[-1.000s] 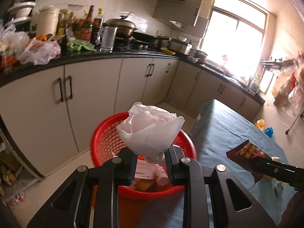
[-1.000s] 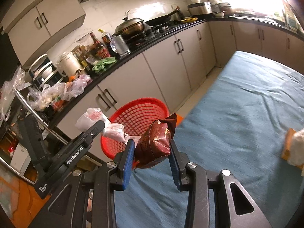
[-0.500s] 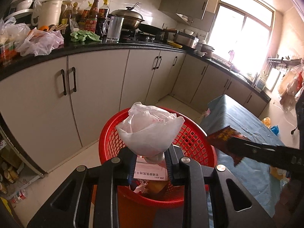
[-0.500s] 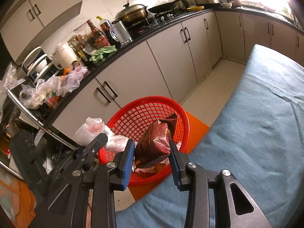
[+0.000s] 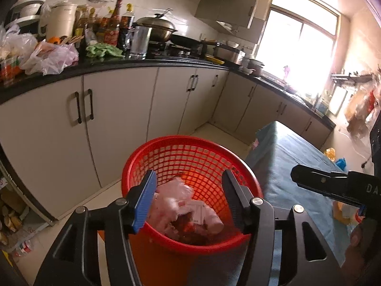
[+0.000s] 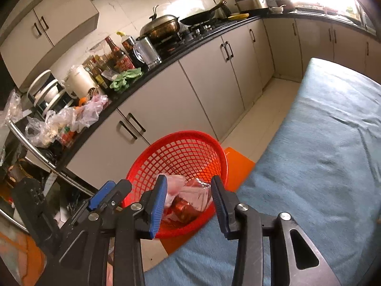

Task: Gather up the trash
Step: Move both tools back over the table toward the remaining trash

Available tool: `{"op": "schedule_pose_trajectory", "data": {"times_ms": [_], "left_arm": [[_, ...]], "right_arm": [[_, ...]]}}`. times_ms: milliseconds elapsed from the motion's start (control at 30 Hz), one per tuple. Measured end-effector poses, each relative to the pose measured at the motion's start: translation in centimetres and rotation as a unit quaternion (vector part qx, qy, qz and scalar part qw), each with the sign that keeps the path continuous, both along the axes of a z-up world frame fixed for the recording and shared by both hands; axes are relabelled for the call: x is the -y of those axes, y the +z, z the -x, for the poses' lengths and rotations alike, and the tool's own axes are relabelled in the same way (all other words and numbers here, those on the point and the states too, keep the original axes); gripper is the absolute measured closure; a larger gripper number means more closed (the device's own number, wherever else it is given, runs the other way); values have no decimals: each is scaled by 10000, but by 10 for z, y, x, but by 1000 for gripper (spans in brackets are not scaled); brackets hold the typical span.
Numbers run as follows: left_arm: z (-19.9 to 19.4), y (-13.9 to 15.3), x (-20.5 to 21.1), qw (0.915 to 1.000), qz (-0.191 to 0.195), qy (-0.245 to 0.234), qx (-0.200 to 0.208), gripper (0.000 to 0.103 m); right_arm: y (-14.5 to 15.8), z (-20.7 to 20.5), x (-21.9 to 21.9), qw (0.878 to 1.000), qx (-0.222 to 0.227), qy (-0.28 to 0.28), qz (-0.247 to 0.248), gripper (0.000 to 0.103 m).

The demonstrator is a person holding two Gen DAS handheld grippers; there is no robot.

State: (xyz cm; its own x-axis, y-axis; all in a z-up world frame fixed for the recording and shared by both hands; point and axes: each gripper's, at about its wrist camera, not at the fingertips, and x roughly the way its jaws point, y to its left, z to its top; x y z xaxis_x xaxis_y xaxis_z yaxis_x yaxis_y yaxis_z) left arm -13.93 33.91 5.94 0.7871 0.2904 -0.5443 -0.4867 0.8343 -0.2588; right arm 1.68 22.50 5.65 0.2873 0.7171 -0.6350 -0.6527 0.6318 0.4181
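A red mesh basket (image 5: pixel 190 152) stands on the floor beside the blue-covered table (image 5: pixel 293 157); it also shows in the right wrist view (image 6: pixel 183 152). My left gripper (image 5: pixel 189 197) is open and empty above it. A white plastic bag (image 5: pixel 170 202) lies inside the basket. My right gripper (image 6: pixel 188 202) is open and empty over the basket's near rim. The brown snack wrapper (image 6: pixel 183 208) lies in the basket beside the bag (image 6: pixel 176 186). The right gripper shows in the left wrist view at the right (image 5: pixel 295 174).
Grey cabinets (image 5: pixel 114 109) and a cluttered black counter (image 5: pixel 142 62) run behind the basket. An orange board (image 6: pixel 238 164) lies under the basket. More small items (image 5: pixel 343 212) lie on the table at the right.
Both grippers opened. The white bag dropped from the left gripper and the brown wrapper from the right, both into the red basket.
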Motion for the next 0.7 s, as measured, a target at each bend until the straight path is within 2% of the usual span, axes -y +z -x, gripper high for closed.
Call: {"op": "schedule_pose_trajectory", "data": {"times_ms": [400,700], "left_arm": [[-20,15,79,9961,-308,-826,-102,46],[-44,24,158,9839,-477,-1691,-334,39]], "right_arm": [[3,18,101,9983,12,-532,-248,61],[7,5,219,9896,121,-1351,-486,61]]}}
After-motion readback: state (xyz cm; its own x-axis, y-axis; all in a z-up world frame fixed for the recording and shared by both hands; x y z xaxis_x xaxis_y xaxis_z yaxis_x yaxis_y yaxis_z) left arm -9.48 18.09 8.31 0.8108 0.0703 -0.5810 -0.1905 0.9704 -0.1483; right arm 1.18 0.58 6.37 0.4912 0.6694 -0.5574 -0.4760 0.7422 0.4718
